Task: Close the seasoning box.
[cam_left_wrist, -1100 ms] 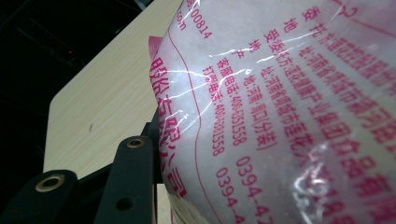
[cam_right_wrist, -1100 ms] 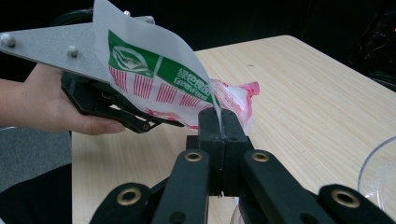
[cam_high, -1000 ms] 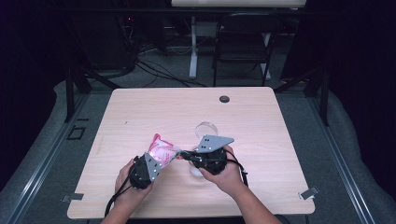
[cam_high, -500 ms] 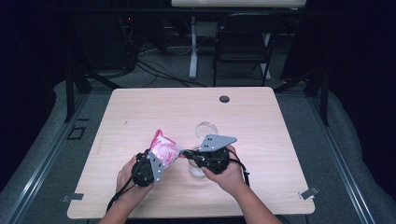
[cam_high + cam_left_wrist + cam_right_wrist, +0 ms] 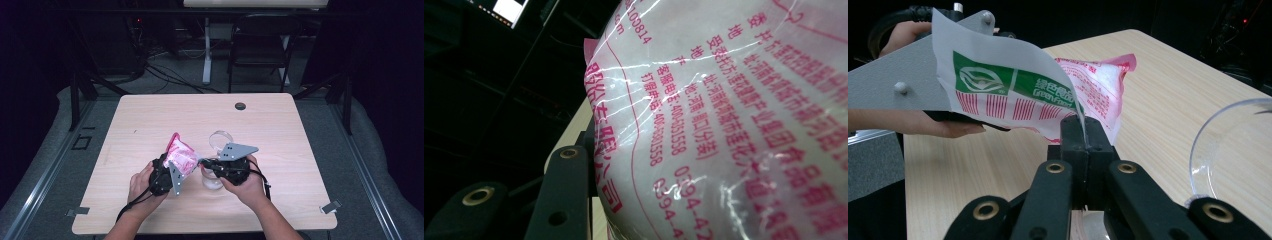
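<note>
The left tool (image 5: 167, 175) clamps the pink-printed food pouch (image 5: 181, 155) above the table (image 5: 150, 120) while the right tool (image 5: 1083, 135) — jaws pinched on its corner — likely readies to tear it open.

The desk (image 5: 150, 120) is a light wooden top with rounded corners and a small dark round cap (image 5: 240, 106) near its far edge. A clear glass jar (image 5: 212, 179) stands on it just below the right hand-held gripper (image 5: 202, 161), and a clear round lid (image 5: 220, 137) lies just beyond that gripper.
</note>
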A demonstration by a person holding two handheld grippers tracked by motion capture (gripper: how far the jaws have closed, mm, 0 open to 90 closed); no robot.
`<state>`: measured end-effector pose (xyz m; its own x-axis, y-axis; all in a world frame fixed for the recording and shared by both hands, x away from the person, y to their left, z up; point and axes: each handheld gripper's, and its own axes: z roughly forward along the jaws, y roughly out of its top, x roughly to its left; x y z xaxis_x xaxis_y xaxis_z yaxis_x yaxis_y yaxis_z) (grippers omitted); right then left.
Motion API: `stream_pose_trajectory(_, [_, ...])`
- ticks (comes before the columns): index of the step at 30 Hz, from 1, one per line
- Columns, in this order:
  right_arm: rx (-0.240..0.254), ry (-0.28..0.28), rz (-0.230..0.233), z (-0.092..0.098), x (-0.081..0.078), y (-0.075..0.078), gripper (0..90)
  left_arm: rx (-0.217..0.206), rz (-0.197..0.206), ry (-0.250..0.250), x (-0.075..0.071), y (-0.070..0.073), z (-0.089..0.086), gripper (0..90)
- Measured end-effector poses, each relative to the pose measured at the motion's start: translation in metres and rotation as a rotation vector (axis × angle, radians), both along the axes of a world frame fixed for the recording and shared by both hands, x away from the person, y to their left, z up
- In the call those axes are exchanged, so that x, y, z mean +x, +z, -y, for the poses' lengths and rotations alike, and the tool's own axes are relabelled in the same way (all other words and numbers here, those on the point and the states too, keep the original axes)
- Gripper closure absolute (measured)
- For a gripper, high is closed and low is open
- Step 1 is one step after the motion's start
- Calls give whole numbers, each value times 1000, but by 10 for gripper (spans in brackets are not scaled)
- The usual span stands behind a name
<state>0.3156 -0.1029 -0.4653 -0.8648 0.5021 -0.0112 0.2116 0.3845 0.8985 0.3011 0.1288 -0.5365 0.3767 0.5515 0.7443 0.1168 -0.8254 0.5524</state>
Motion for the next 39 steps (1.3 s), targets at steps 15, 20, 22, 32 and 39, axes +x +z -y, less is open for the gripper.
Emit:
stream_pose_trajectory(15, [0,-35,-7,10,-2,-5,900,116,74,-26,2,4,10,591])
stream_pose_trajectory(20, [5,-45,-17,15,-2,-7,900,145,73,-31,3,10,14,592])
stream_pose_trajectory(22, [6,-46,-19,16,-2,-8,900,156,76,-34,3,11,16,592])
stream_pose_trajectory(32, [6,-47,-26,19,-2,-9,900,199,103,-29,3,18,18,595])
stream_pose_trajectory(39, [4,-44,-31,18,-1,-12,900,234,116,-27,2,21,17,596])
